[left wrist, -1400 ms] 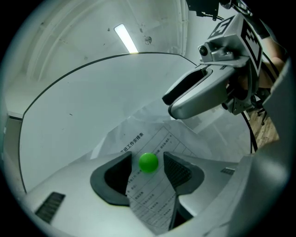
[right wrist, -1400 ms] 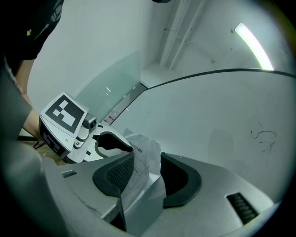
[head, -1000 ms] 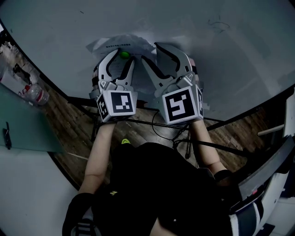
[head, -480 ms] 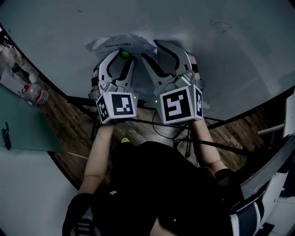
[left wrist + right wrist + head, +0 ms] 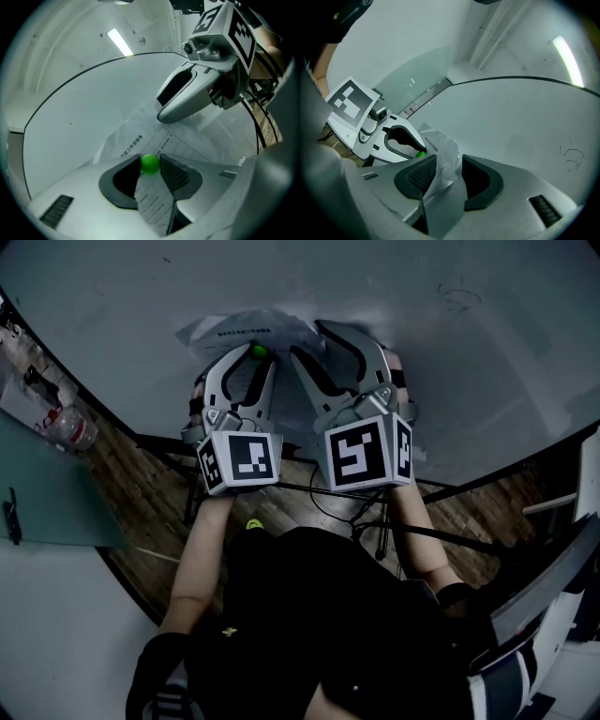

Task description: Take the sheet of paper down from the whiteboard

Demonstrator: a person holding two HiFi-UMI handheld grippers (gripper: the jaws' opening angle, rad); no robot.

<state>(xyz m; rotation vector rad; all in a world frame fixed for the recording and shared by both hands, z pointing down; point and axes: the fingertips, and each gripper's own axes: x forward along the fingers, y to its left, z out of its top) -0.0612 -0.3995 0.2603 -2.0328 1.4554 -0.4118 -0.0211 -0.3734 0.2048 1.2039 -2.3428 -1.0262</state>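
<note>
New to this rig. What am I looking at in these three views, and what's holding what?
No robot here: a person holds a two-jaw gripper in each hand. The head view looks down from the person's head; each gripper view looks along that gripper's own jaws. Both reach to a whiteboard, where a green magnet pins a sheet of paper. On the left gripper the jaws have just been closing and pinch the magnet. On the right gripper the jaws stand apart with crumpled paper between them, not clamped. The marker cubes are part of the grippers.
</note>
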